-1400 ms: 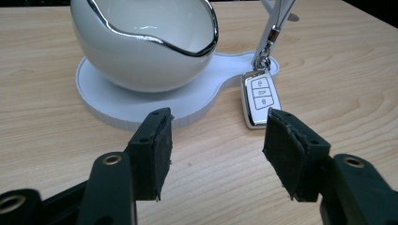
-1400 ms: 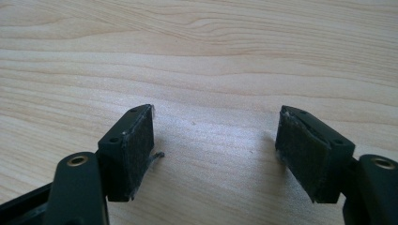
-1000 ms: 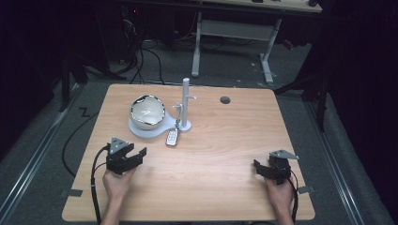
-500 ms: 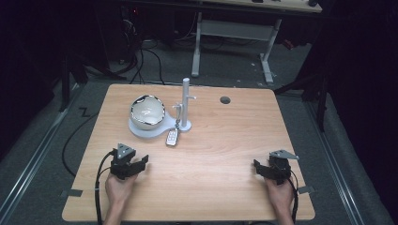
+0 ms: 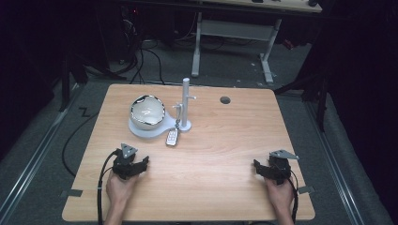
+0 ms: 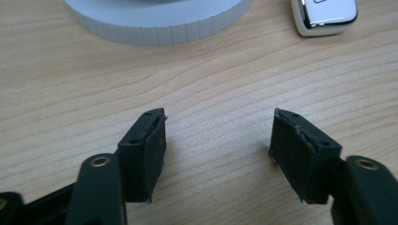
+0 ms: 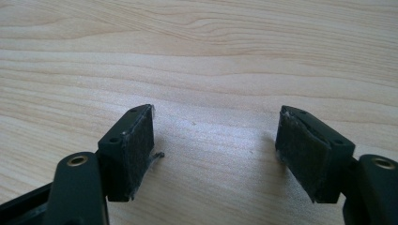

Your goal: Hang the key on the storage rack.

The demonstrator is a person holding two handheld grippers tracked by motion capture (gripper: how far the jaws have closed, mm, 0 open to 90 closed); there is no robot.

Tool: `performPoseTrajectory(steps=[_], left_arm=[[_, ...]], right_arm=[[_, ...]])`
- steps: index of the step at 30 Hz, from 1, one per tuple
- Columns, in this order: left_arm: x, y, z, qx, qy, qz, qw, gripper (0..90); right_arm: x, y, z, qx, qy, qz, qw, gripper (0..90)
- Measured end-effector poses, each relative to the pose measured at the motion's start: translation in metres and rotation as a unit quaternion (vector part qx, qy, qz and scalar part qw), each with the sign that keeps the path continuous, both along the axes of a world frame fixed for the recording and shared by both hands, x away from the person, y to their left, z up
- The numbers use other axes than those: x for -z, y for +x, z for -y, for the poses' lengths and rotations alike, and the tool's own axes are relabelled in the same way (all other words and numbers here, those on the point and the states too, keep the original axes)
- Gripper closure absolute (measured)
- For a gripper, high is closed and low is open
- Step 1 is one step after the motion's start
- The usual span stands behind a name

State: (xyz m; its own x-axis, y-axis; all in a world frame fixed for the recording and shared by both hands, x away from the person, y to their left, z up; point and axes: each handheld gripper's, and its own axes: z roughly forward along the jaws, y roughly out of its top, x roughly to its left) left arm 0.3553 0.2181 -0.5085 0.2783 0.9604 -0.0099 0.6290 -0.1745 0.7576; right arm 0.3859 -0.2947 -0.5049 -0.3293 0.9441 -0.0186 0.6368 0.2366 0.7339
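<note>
Your left claw (image 5: pixel 136 165) rests low over the surface (image 5: pixel 220 140) at about 7 o'clock, and its jaws have just been opening; they stand wide apart with only bare wood between them. In the left gripper view the two black pads (image 6: pixel 150 152) frame wood grain. Beyond them, at 12 o'clock in that view, lies the curved edge of the white base (image 6: pixel 155 21), and at 1 o'clock lies the corner of the small remote (image 6: pixel 324 16).

Your right claw (image 5: pixel 264 168) sits at about 5 o'clock on the surface, jaws likewise spread, with nothing between them. The right gripper view shows its pads (image 7: pixel 138 150) over plain wood.

From above, the remote (image 5: pixel 172 137) lies flat near the centre, at roughly 1 o'clock from your left claw and well apart from it. It lies just beside the rim of the white base (image 5: pixel 141 132), which carries a shiny round bowl (image 5: pixel 147 111) at 11 o'clock. A white upright post (image 5: pixel 186 101) stands just behind the remote at 12 o'clock. A dark round hole (image 5: pixel 225 100) marks the surface farther back, toward 1 o'clock.
</note>
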Motion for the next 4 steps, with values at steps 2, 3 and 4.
performPoseTrajectory(steps=[2, 3, 4], left_arm=[[0.0001, 0.0002, 0.0008, 0.0, 0.002, -0.001, 1.0, 33.8], [0.0002, 0.0003, 0.001, 0.002, 0.003, -0.001, 1.0, 32.8], [0.0002, 0.0003, 0.0011, 0.002, 0.002, -0.002, 1.0, 32.0]], right_arm=[[0.0, 0.0, 0.0, 0.0, 0.0, 0.0, 1.0, 28.4], [0.0, 0.0, 0.0, 0.0, 0.0, 0.0, 1.0, 28.4], [0.0, 0.0, 0.0, 0.0, 0.0, 0.0, 1.0, 28.3]])
